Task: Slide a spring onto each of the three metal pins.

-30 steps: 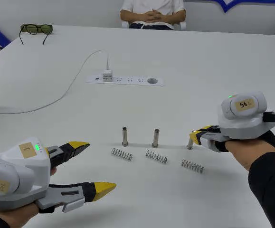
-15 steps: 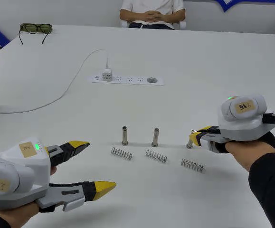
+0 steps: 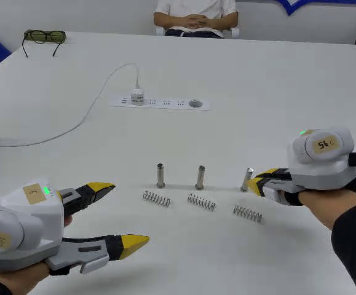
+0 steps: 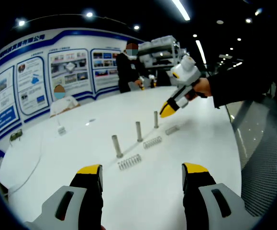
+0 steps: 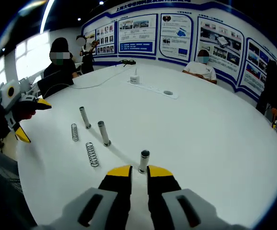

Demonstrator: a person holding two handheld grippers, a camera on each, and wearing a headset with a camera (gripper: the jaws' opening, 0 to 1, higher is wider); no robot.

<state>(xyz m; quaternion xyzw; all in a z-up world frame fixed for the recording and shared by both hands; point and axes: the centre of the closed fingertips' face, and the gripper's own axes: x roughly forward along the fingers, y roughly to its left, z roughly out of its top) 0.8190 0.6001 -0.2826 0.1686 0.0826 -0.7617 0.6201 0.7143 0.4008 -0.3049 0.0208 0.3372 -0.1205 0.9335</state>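
Right gripper view: right gripper (image 5: 139, 171) jaws nearly closed, nothing held, tips just beside the end pin (image 5: 144, 160), which could be tipped by a nudge. Its spring (image 3: 248, 214) lies loose near that pin; left gripper (image 3: 130, 213) is held wide.

Large white tabletop (image 3: 276, 74) all round me. Long white power strip (image 3: 165, 103) at 12 o'clock, small white plug on it, thin white cable (image 3: 85, 117) trailing off toward 9. Green-lensed glasses (image 3: 40, 37) at 10, near far edge. Seated person in white shirt (image 3: 196, 12) past edge at 12. Blue-and-white poster wall (image 5: 176, 31) behind. Ceiling strip lights (image 4: 181, 9) overhead.
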